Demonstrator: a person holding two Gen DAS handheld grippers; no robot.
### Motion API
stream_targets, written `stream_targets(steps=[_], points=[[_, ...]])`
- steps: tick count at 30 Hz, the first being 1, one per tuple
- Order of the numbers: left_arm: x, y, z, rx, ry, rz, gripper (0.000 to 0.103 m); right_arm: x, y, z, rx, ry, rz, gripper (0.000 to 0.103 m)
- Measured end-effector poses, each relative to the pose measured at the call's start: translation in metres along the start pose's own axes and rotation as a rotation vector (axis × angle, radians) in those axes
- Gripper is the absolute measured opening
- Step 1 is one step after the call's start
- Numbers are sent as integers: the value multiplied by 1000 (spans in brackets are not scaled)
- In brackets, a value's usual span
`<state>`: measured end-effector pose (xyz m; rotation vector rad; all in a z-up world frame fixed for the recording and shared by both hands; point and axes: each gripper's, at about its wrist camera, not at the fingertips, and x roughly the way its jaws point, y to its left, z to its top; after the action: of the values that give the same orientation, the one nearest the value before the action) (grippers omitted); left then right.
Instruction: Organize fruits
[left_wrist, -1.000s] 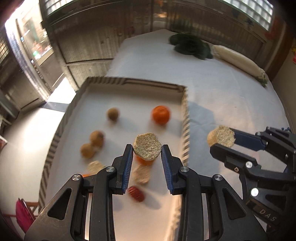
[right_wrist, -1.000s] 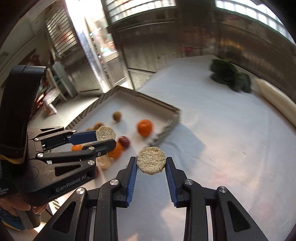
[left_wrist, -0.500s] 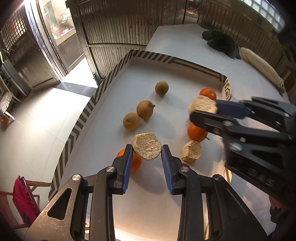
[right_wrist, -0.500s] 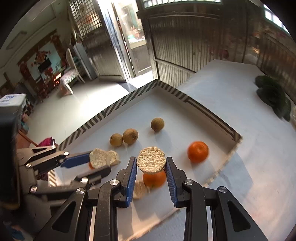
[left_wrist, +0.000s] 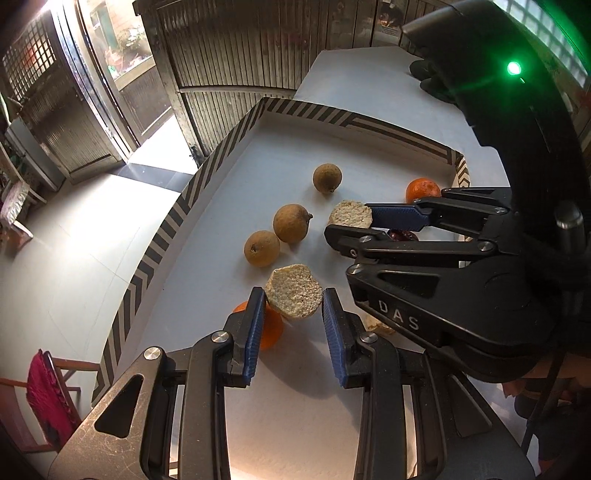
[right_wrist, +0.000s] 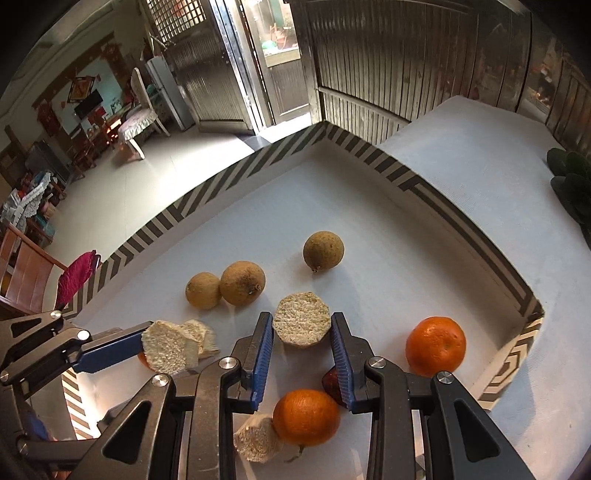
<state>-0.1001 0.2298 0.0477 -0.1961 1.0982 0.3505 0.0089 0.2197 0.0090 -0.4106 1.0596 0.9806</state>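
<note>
My left gripper (left_wrist: 293, 306) is shut on a beige crumbly piece (left_wrist: 293, 291) and holds it over the striped box (left_wrist: 207, 173). My right gripper (right_wrist: 301, 328) is shut on a like piece (right_wrist: 301, 325) over the same box; it also shows in the left wrist view (left_wrist: 351, 218). In the box lie three brown round fruits (right_wrist: 242, 282), oranges (right_wrist: 436, 345) (right_wrist: 306, 416), a dark red fruit (right_wrist: 332, 382) and another beige piece (right_wrist: 256, 437). The left gripper with its piece (right_wrist: 162, 349) shows at lower left in the right wrist view.
The box has a black-and-white striped rim (right_wrist: 476, 243) and stands on a white-covered table (right_wrist: 480, 147). Dark green leaves (right_wrist: 570, 181) lie at the table's far right. A chair with a red cloth (left_wrist: 48, 398) stands on the floor to the left.
Both grippers have moved left, further over the box and lower toward the fruits, each still holding its beige piece. The right gripper now crosses close in front of the left one.
</note>
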Motion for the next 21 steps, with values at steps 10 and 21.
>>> stream_targets(steps=[10, 21], points=[[2, -5, 0, 20, -9, 39, 32, -24, -9, -7, 34, -37, -10, 36], [-11, -6, 3, 2, -49, 52, 54, -93, -26, -45, 163, -178, -96, 39]])
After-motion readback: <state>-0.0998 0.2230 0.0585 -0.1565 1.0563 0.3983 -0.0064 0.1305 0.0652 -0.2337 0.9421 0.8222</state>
